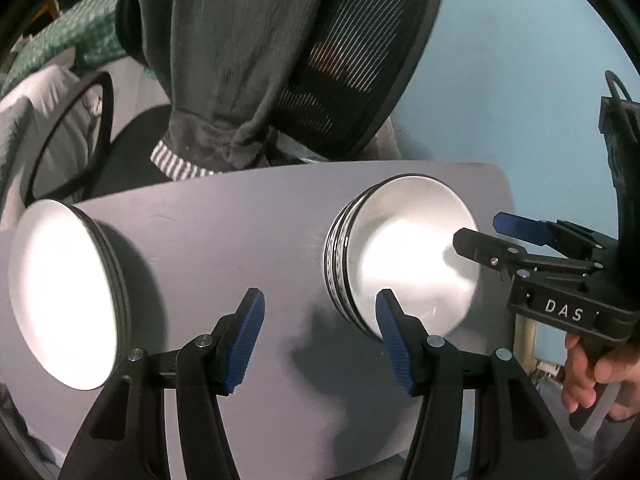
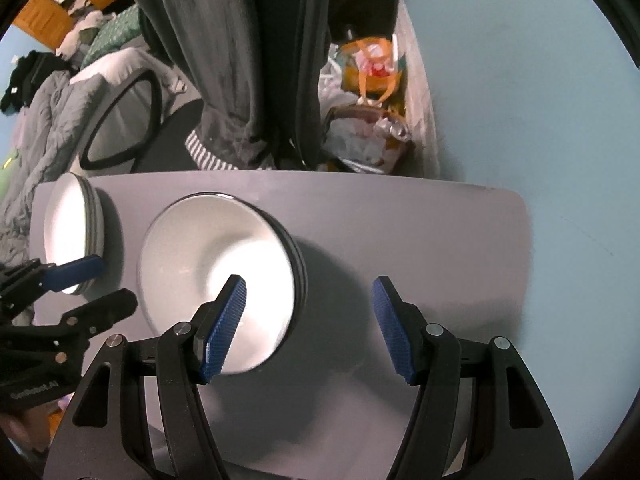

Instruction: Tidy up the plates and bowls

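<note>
A: What sits on the grey table (image 1: 248,216)?

B: 2 stacks of white dishes. In the left wrist view the stack of bowls (image 1: 404,256) stands toward the right end of the table, and the stack of plates (image 1: 64,300) at its left end. They are well apart, with bare grey surface between them.

A: How do they look?

B: The bowls are deep and glossy white inside, with dark rims. Down the side of the stack you can see several nested edges with a black and white pattern. The plates are flat, bright white on top, also with dark edges layered under the top one. How many are in each stack I cannot tell, as both are blurred.

A: And the grippers?

B: The left gripper (image 1: 320,340) hangs above the bare table between the 2 stacks. Its blue pads stand apart with nothing between them; the right pad overlaps the lower rim of the bowls in the picture, but contact cannot be told. The right gripper (image 2: 308,328) points down over the table, its fingers likewise spread and empty. In its own view the left pad lies in front of the top bowl's hollow and the right pad over bare table beside the stack.

A: Anything else?

B: A hand (image 1: 592,376) grips the right tool's handle at the right edge. Behind the table stands an office chair (image 1: 360,64) with a dark garment (image 1: 224,60) draped over it.
</note>
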`<action>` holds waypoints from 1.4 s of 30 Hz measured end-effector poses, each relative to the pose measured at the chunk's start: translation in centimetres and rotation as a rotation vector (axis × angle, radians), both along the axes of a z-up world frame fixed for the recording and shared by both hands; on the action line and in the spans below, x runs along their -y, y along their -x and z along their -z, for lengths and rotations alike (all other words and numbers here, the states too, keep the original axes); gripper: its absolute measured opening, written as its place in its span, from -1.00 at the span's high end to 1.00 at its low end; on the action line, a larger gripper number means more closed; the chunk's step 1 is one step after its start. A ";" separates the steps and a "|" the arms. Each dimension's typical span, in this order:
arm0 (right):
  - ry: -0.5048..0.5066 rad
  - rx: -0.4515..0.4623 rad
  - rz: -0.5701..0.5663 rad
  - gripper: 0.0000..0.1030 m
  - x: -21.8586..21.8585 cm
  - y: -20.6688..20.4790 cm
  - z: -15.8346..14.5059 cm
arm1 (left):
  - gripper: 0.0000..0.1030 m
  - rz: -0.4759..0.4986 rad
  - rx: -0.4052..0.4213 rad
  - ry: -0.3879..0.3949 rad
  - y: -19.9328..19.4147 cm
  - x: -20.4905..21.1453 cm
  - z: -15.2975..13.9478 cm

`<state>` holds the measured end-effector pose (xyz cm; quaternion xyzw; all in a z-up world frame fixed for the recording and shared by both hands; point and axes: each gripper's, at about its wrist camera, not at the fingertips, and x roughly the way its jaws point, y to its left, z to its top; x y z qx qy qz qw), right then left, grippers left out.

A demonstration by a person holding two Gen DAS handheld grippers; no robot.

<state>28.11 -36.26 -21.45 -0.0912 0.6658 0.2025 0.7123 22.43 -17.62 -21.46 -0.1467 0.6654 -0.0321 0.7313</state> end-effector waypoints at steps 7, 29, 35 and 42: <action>-0.015 -0.070 -0.032 -0.25 0.1 -1.3 2.8 | -0.15 -0.032 -0.042 0.011 -1.4 0.4 2.3; -0.038 -0.137 -0.074 -0.24 -0.7 -2.4 4.7 | -0.14 -0.051 -0.108 0.056 -2.3 1.7 5.4; -0.042 -0.149 -0.084 -0.17 -0.9 -2.4 4.9 | -0.05 -0.060 -0.108 0.092 -2.3 1.2 5.5; -0.078 -0.184 -0.122 0.38 -2.0 -1.8 4.7 | 0.23 -0.073 -0.102 0.153 -1.9 1.4 5.5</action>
